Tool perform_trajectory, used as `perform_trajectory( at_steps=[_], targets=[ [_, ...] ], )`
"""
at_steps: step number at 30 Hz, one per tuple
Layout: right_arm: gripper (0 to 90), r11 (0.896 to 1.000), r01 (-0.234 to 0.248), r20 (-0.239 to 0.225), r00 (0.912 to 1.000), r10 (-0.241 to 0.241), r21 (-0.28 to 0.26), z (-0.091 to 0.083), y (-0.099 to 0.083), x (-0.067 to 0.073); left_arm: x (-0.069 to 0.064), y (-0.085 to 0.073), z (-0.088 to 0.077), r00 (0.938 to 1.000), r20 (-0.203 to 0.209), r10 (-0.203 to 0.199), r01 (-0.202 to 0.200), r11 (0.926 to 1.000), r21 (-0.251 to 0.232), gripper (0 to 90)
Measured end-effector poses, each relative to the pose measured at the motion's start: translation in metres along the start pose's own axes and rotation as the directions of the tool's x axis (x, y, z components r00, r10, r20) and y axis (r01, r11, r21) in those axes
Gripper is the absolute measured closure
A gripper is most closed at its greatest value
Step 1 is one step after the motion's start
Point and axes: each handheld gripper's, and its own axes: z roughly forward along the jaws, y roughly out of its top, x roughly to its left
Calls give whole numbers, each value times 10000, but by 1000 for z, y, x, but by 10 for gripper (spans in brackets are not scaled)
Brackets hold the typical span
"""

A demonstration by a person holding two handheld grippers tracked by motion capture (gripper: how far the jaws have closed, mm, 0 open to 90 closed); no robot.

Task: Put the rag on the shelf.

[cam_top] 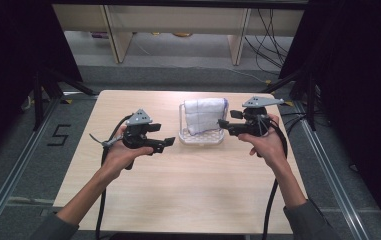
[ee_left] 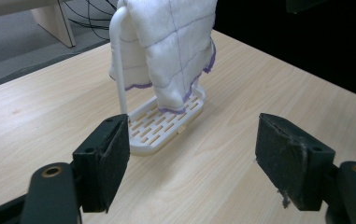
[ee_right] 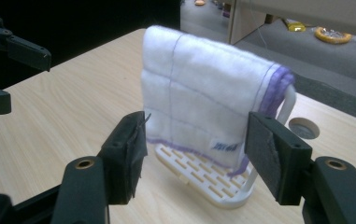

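A white cloth (cam_top: 204,113) (purple-edged) hangs over a rack (cam_top: 201,136) on the surface (cam_top: 188,190); left gripper (cam_top: 164,135) and right gripper (cam_top: 223,123) flank it, fingers spread, holding nothing.

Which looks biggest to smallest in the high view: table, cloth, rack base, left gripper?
1. table
2. left gripper, though it is held nearer the camera, so unsure against the cloth
3. cloth
4. rack base
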Motion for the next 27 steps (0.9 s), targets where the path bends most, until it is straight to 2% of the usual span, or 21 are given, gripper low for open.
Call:
perform_trajectory(
  at_steps=[1, 3, 5, 6, 7, 10, 11, 12, 13, 18, 20, 22, 23, 25, 26, 27],
  targets=[
    [396, 10000, -76, -20, 10000, 76, 60, 0, -2, 2, -1, -2, 1, 9999, 4, 121, -121, 9999, 4, 261],
    [396, 9998, 103, -267, 9996, -99, 151, 4, -8, 6, -3, -7, 2, 9999, -38, 112, -112, 9999, 58, 258],
    [396, 9998, -52, -112, 9999, 55, 214, 3, -9, 8, -3, -8, 2, 9998, 34, 210, -211, 9996, 189, 257],
    [396, 9997, 116, -190, 9998, -113, 199, 5, -10, 9, -4, -9, 2, 9997, 126, 229, -231, 9996, 190, 257],
    [395, 9996, -9, -238, 9997, 16, 284, 7, -13, 13, -7, -11, 1, 9997, 21, 237, -237, 9996, 132, 256],
    [395, 9993, -10, -380, 9993, 24, 366, 8, -15, 16, -8, -14, 0, 9995, 112, 283, -283, 9996, 33, 256],
    [394, 9991, 273, -388, 9989, -260, 315, 9, -16, 16, -10, -16, -2, 9993, 32, 375, -375, 9991, 178, 256],
    [394, 9996, 3, -350, 9994, 7, 280, 9, -18, 19, -11, -18, -2, 9994, 108, 339, -340, 9994, 80, 255],
    [394, 9992, 17, -480, 9988, 2, 407, 9, -18, 20, -12, -20, -2, 9995, 104, 284, -285, 9996, 78, 255],
    [389, 9989, 196, -548, 9983, -173, 419, 10, -21, 23, -13, -26, -4, 9998, 123, 184, -185, 9997, 141, 254],
    [388, 9985, 4, -596, 9982, 29, 544, 10, -24, 27, -13, -31, -5, 9998, 154, 150, -152, 9999, 78, 253],
    [387, 9989, 86, -581, 9983, -59, 470, 11, -25, 28, -13, -32, -6, 9999, 105, 130, -131, 9999, 95, 252],
    [386, 9988, 131, -631, 9980, -101, 471, 12, -26, 30, -13, -36, -7, 9996, 275, 72, -72, 10000, 5, 251],
    [382, 9986, 156, -630, 9979, -124, 507, 11, -28, 32, -13, -39, -9, 9996, 272, 64, -65, 10000, 47, 251],
    [382, 9969, 534, -735, 9961, -492, 569, 12, -28, 31, -13, -40, -9, 9998, 198, 65, -66, 9999, 96, 251],
    [381, 9981, 286, -704, 9972, -248, 538, 12, -30, 33, -13, -41, -10, 9998, 190, 36, -37, 10000, 46, 251]
  ],
)
